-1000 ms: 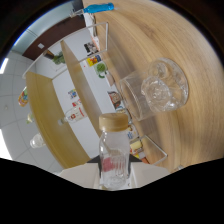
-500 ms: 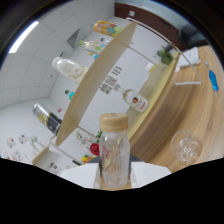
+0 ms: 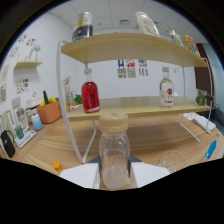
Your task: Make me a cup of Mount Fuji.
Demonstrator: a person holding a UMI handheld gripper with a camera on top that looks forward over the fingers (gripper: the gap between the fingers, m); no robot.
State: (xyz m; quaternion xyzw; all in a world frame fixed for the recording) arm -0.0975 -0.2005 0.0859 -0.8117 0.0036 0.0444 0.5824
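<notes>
Where the wooden counter meets the white wall, a small black object and a few pale upright bottles stand at the far left, with a terracotta-orange pot holding yellow and green things just beside them. Close to the nearer edge of the counter lies a small yellow cap-like piece. Next comes a two-tier light-wood shelf on white metal legs. Its lower board carries a clear bottle of red liquid towards the left end, and its top board bears a dark-labelled bottle above that.

Centred, and nearest to the camera, a clear glass jar with a pale tan lid stands upright between the white fingers of the gripper. Those fingers sit close against the jar's lower sides, gripping it. Whitish contents show in the bottom of the jar.

Further right, a clear empty drinking glass rests on the counter just beside the right finger. A clear bottle with a red-and-white label stands on the lower board towards the right end. Beyond it, a white flat object lies on the counter, and a blue pen-like item lies at the far right.
</notes>
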